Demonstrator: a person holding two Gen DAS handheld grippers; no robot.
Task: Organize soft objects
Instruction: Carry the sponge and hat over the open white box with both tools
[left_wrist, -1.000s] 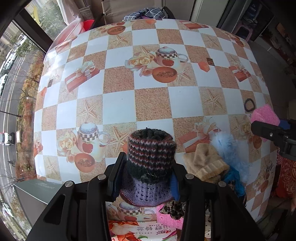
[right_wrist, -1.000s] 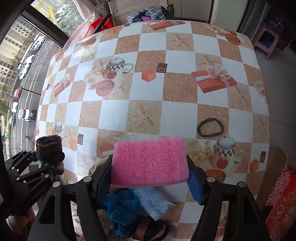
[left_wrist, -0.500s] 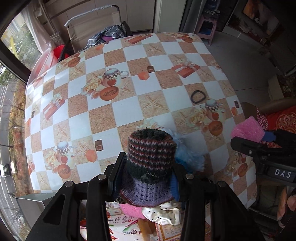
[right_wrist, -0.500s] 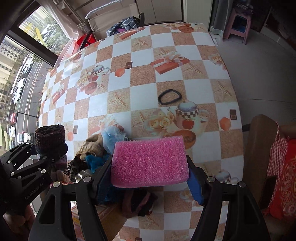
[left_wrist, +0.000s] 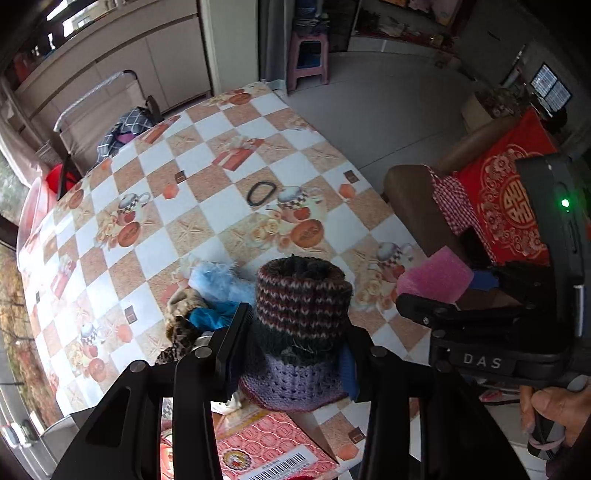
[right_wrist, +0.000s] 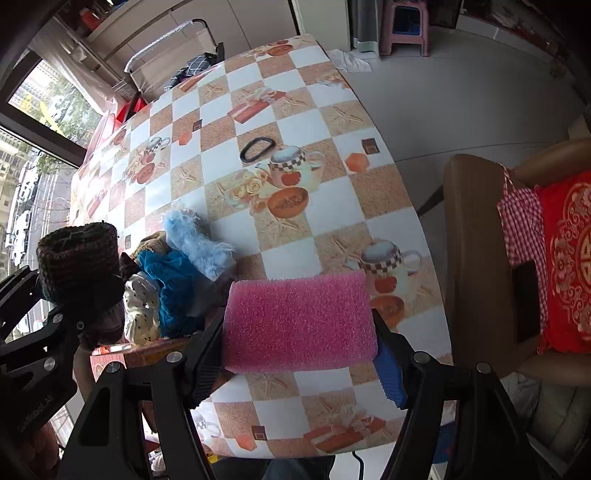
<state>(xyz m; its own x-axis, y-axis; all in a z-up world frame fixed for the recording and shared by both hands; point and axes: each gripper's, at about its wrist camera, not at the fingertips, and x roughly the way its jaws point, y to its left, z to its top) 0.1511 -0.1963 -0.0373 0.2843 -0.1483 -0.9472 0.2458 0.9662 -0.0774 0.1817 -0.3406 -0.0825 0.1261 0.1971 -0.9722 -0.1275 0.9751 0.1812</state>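
My left gripper (left_wrist: 295, 343) is shut on a knitted piece (left_wrist: 303, 295) with dark red stripes above and purple below, held above the table's near edge. The right wrist view shows that same knitted piece (right_wrist: 79, 258) at far left. A pink sponge (right_wrist: 299, 317) is pinched across its width by my right gripper (right_wrist: 299, 354), above the table's near right part. In the left wrist view the sponge (left_wrist: 436, 277) shows at right. On the table lies a pile of soft things: a light blue fluffy piece (right_wrist: 195, 243), a teal cloth (right_wrist: 170, 291) and a white dotted scrunchie (right_wrist: 140, 314).
A black hair band (right_wrist: 257, 148) lies farther back on the checkered tablecloth (right_wrist: 306, 118). A brown chair with a red cushion (right_wrist: 569, 266) and a dark phone (right_wrist: 526, 299) stands right of the table. A red printed box (left_wrist: 269, 450) sits under my left gripper. A hand (left_wrist: 557, 410) holds the right gripper's handle.
Both grippers have lifted and swung away from the pile toward the table's right side, rolling as they went. Each keeps its hold, and the chair has come into view.
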